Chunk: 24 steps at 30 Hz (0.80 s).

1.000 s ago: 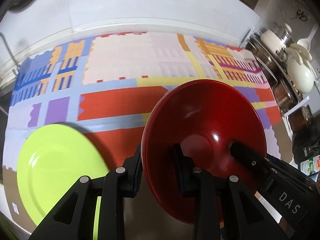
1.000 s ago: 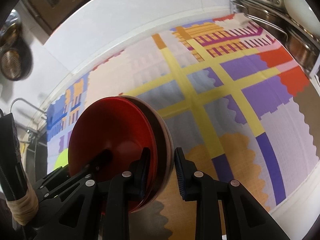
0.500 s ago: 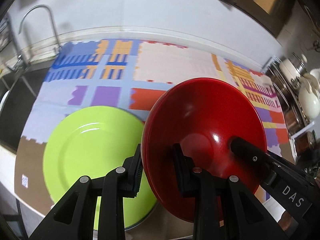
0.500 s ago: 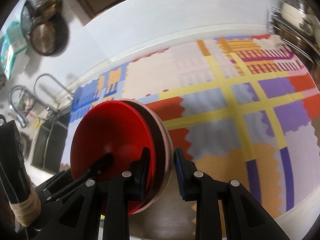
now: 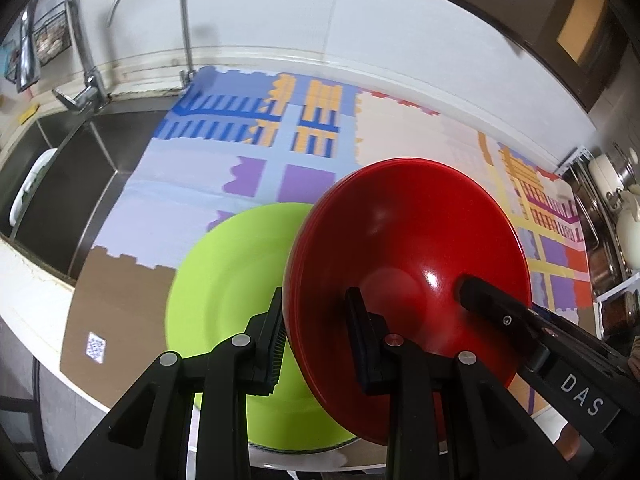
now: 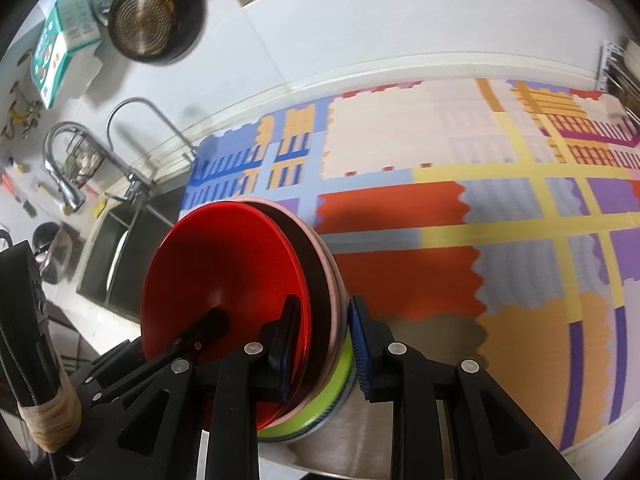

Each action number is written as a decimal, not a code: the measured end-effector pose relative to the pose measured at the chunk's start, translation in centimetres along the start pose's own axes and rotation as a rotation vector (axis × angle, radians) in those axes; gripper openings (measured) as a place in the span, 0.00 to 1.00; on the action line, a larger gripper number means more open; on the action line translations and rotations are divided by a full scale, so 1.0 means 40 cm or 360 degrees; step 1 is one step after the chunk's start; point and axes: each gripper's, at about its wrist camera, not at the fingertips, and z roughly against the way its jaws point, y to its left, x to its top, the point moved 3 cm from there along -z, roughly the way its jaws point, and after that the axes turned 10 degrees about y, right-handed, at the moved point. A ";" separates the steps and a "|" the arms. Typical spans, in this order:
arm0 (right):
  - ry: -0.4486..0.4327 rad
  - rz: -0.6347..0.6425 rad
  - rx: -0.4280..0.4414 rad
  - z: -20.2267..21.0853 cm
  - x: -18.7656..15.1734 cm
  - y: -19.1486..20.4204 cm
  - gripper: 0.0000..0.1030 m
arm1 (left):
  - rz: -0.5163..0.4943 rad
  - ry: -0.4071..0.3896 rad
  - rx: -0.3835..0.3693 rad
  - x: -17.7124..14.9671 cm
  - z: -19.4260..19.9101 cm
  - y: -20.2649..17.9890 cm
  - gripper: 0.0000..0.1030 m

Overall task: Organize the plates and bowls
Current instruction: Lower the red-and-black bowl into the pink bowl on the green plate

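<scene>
Both grippers – left (image 5: 316,336), right (image 6: 322,336) – pinching red bowl stack (image 5: 408,248), over green plate (image 5: 232,280)

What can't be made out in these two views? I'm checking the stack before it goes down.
- Left wrist view: the red bowl hides whatever is stacked under it and part of the green plate; the left gripper covers the plate's near rim.
- Right wrist view: the pink dish shows only as an edge; how many pieces the stack holds is unclear. The green plate appears as a sliver behind the right gripper.
- Left view's edge crops the rack.
</scene>
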 end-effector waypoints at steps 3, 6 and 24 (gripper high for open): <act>0.0023 0.0014 0.0003 -0.020 -0.007 0.031 0.26 | 0.0015 0.0008 0.0013 -0.002 -0.001 0.034 0.27; 0.0056 0.0018 0.0009 -0.041 -0.014 0.058 0.26 | 0.0027 0.0029 0.0018 -0.007 -0.009 0.066 0.27; 0.0222 -0.0059 -0.0056 -0.146 -0.050 0.104 0.26 | 0.0016 0.0190 0.0001 -0.019 -0.091 0.135 0.27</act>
